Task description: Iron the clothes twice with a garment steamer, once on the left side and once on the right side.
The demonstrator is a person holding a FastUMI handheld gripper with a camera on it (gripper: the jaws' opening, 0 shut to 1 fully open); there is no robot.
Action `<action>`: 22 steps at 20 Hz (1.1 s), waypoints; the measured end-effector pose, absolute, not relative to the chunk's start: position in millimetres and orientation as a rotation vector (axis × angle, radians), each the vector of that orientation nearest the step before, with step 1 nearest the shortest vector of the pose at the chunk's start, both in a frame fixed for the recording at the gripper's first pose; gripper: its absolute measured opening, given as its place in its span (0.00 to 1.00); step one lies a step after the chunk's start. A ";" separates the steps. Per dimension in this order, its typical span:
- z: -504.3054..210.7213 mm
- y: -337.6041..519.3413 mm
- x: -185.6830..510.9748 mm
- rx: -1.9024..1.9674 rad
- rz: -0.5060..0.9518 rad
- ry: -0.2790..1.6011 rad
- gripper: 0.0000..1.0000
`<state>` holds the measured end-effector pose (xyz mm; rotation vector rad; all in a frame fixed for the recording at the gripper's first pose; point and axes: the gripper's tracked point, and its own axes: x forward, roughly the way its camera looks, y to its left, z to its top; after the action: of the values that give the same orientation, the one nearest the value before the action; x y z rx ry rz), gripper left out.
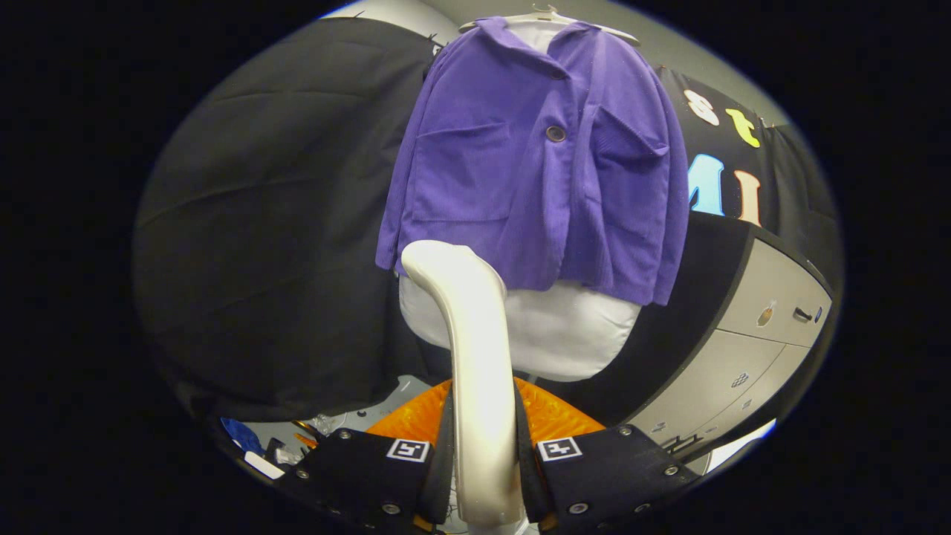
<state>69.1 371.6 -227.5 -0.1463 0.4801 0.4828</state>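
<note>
A purple button-up jacket [535, 171] hangs on a white hanger [546, 16] ahead of me, over a white garment [553, 331] whose hem shows below it. My gripper [483, 446] is shut on the white handle of the garment steamer [475, 357], both fingers pressing its sides. The steamer rises between the fingers, and its curved head [438, 260] sits at the jacket's lower left hem, close to the fabric; I cannot tell whether it touches.
A grey cabinet [758, 334] with drawers stands to the right of the clothes. Small blue and white items [249, 446] lie on the floor at the lower left. Black cloth hangs behind and to the left of the jacket.
</note>
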 end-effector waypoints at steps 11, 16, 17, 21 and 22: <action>-93.6 206.8 106.0 0.011 0.367 0.310 0.38; -42.5 122.6 113.7 0.042 0.295 0.239 0.38; -33.9 107.2 114.8 0.048 0.283 0.227 0.38; -6.6 50.0 115.4 0.068 0.232 0.190 0.38; -0.1 35.7 113.6 0.072 0.220 0.177 0.38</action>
<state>113.6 35.7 -0.1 0.0724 0.1770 0.2196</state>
